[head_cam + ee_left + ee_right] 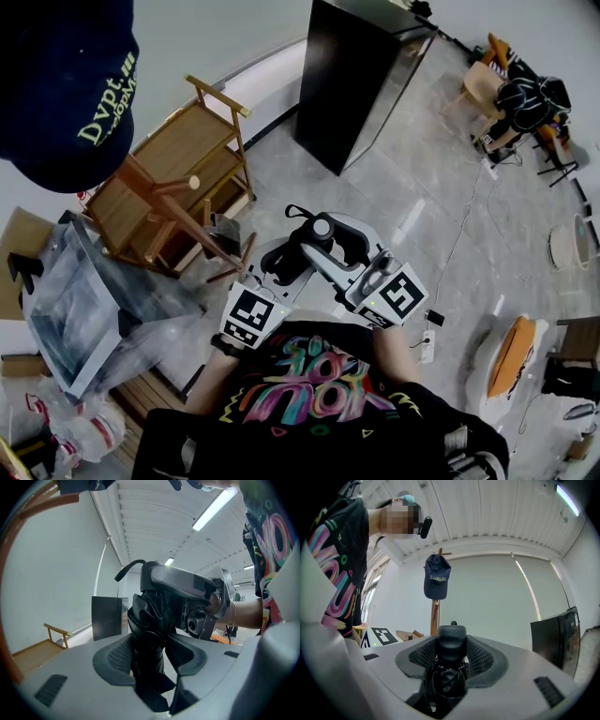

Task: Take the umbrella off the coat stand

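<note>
A person in a shirt (319, 375) with bright swirling print holds a folded black umbrella (307, 251) at the centre of the head view, clear of the coat stand (435, 613) and gripped from both sides. The left gripper (151, 654) has its jaws closed on the umbrella's bunched fabric, which fills the middle of the left gripper view and spills down between the dark pads. The right gripper (451, 654) has its jaws clamped on the rounded end of the umbrella's handle, low in the centre of the right gripper view, with crumpled folds of fabric below it. In the head view the two grippers meet just above the person's chest, the left coming in from the lower left and the right from the lower right.

The wooden coat stand rises behind the handle in the middle of the right gripper view, with a navy cap (436, 577) hanging from its top. The same cap looms in the upper left corner of the head view. A wooden shelf (178, 150) stands at the left of that view and a tall black cabinet (361, 80) at its upper centre, both on a grey tiled floor (422, 178).
</note>
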A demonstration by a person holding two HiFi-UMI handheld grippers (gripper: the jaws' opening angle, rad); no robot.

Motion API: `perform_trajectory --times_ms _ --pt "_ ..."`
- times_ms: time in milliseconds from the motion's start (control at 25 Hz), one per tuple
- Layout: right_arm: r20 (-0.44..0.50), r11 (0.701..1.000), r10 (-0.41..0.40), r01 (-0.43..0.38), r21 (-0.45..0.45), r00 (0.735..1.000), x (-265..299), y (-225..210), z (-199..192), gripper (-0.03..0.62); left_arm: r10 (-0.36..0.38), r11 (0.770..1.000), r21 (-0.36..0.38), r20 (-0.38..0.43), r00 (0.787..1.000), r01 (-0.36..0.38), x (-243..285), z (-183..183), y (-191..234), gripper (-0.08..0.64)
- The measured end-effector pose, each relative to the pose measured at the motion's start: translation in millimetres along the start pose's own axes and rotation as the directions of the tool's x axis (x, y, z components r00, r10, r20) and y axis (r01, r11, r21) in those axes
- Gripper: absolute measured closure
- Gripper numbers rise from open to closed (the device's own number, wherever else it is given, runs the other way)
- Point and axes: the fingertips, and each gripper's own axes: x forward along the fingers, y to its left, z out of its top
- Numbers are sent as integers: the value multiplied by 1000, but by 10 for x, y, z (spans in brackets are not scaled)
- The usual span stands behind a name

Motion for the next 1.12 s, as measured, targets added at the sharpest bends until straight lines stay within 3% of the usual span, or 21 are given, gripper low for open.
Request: perform_trajectory --times_ms 1120 --pt "5 1000 7 -7 -5 1000 7 5 71 380 -31 1000 -6 21 999 31 -19 66 -3 345"
